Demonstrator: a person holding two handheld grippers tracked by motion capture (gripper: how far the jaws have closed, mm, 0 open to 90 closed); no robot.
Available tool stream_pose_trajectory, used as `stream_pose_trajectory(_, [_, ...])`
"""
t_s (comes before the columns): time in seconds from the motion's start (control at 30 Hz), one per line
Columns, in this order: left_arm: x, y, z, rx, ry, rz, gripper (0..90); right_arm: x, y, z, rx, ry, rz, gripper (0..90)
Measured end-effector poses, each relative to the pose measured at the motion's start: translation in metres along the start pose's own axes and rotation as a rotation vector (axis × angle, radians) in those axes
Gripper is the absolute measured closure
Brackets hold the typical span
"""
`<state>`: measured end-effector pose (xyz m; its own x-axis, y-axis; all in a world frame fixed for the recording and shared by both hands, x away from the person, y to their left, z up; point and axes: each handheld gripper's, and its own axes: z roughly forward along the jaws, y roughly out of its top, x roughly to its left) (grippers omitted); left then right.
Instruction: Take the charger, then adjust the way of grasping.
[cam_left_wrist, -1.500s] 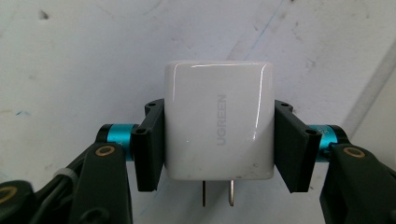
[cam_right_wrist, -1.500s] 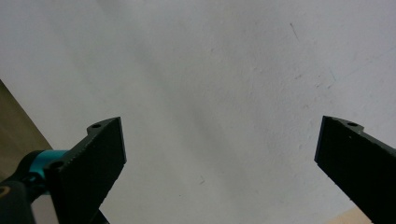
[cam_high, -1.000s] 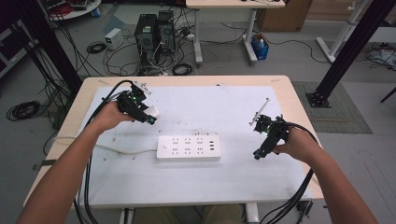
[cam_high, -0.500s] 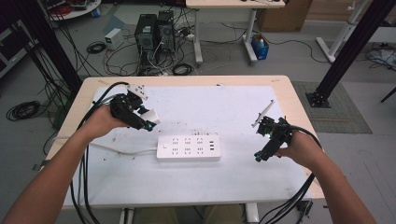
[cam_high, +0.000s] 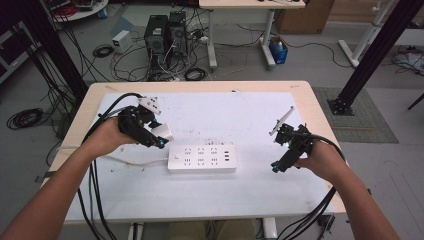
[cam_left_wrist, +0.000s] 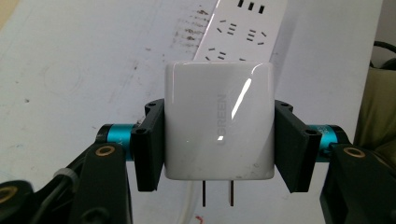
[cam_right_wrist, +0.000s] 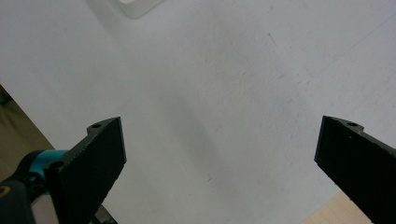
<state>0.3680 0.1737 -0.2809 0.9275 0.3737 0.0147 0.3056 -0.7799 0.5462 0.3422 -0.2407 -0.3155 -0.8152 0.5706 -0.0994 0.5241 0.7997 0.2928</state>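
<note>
White charger (cam_left_wrist: 218, 126) in left gripper (cam_left_wrist: 219, 140), apparently above power strip (cam_high: 202, 159).

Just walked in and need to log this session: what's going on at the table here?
A person works with a gripper in each hand. The left gripper is clamped on a white charger, prongs out, held above the table near the left end of a white power strip. The right gripper is open and holds nothing, off to the strip's right.

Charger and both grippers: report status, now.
Left gripper shut on white charger, prongs bare, held above the table short of the power strip. Right gripper open, empty, over bare mat. Nothing between charger and strip.
</note>
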Motion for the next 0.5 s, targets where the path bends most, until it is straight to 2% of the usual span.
stream_pose_trajectory(0.07, [-0.001,0.001,0.0,0.009,-0.004,0.005,42.5,0.001,0.0,-0.002,-0.012,0.002,0.0,1.3])
stream_pose_trajectory(0.1, [-0.003,0.003,-0.001,0.009,-0.003,0.008,42.5,0.002,0.0,-0.006,-0.023,0.001,0.019,1.3])
stream_pose_trajectory(0.3, [-0.007,0.011,-0.004,0.018,-0.015,0.024,42.5,0.004,-0.001,-0.005,-0.032,0.006,0.034,1.3])
stream_pose_trajectory(0.37, [-0.01,0.014,-0.004,0.006,-0.02,0.021,42.5,0.006,0.0,-0.005,-0.029,0.006,0.046,1.3])
stream_pose_trajectory(0.5, [-0.012,0.02,-0.002,0.0,-0.036,0.028,42.5,0.007,0.004,-0.005,-0.057,0.019,0.041,1.3])
